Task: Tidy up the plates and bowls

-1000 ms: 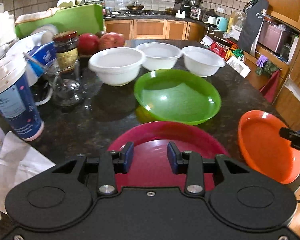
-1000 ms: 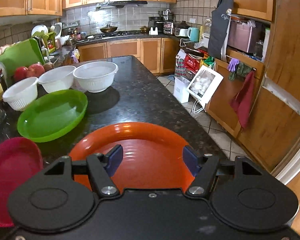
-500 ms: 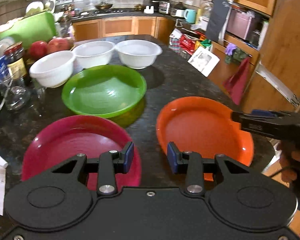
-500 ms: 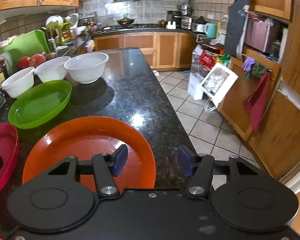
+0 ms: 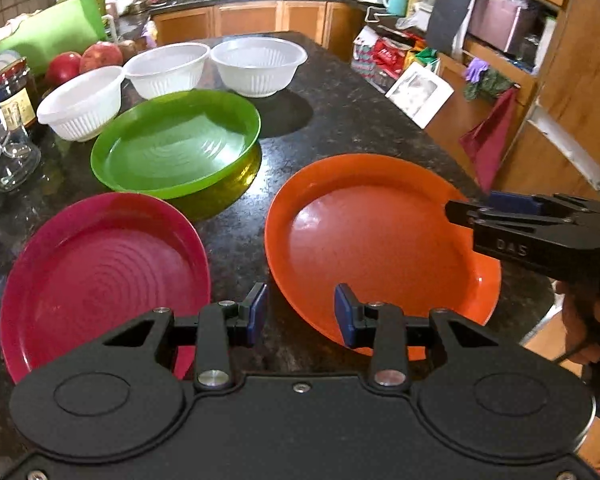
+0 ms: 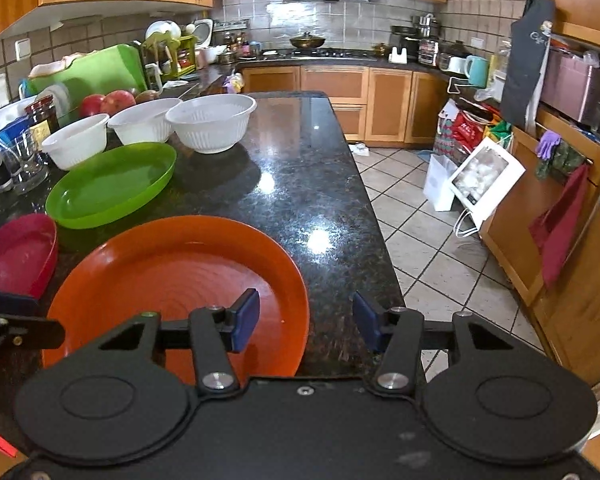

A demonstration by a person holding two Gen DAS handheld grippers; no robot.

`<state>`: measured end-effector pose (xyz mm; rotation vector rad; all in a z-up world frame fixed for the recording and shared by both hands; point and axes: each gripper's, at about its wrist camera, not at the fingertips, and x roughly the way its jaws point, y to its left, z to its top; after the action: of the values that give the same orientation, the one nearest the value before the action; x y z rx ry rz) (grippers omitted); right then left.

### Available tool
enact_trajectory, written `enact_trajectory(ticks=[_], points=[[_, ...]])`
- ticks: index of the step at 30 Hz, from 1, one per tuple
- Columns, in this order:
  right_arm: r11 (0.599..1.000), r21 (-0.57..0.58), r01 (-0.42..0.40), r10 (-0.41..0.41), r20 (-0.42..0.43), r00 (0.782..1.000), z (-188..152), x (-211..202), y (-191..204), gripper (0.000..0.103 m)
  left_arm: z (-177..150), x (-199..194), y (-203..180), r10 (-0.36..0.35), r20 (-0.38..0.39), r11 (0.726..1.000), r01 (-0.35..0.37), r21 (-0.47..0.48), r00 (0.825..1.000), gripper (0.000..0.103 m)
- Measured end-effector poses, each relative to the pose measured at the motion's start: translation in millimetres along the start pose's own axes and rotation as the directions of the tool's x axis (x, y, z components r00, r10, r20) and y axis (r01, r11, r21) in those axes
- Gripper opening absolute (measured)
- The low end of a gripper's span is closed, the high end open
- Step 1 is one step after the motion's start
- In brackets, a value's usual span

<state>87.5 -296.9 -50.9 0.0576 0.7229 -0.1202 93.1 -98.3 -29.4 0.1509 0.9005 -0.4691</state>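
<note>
Right wrist view shows my right gripper (image 6: 305, 322) closing with the orange plate (image 6: 172, 272)'s right rim between its not-yet-touching pads, while my left gripper (image 5: 300, 312) hangs apart over the countertop (image 6: 292, 184), so next I must pinch and lift.

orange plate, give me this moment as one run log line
orange plate: flat on counter, rim between right gripper jaws, closing, no contact | left gripper: open, empty | red plate, green plate: untouched

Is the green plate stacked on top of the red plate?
No. The green plate sits directly on the countertop, beyond the red plate, with dark counter visible between them.
</note>
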Motion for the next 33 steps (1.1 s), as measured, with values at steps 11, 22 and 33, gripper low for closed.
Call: enact_trajectory(ticks=[11,22,33], points=[[0.999,-0.037,0.028,-0.028,-0.010,1.000,2.4,10.7,-12.3,0.049,2.6,11.4,-24.7,0.051,0.000,0.999,-0.051,-0.004,0.999,0.046],[0.998,-0.041,0.044,-0.044,-0.013,0.999,7.6,20.4,-17.3,0.019,13.3,20.0,-43.0,-0.008,-0.006,1.000,0.008,0.017,1.000,0.046],[0.995,-0.008,0.097,-0.097,-0.019,0.995,9.9,24.6,-12.7,0.019,18.2,24.4,-44.0,-0.060,-0.022,0.998,0.060,0.037,0.998,0.046]])
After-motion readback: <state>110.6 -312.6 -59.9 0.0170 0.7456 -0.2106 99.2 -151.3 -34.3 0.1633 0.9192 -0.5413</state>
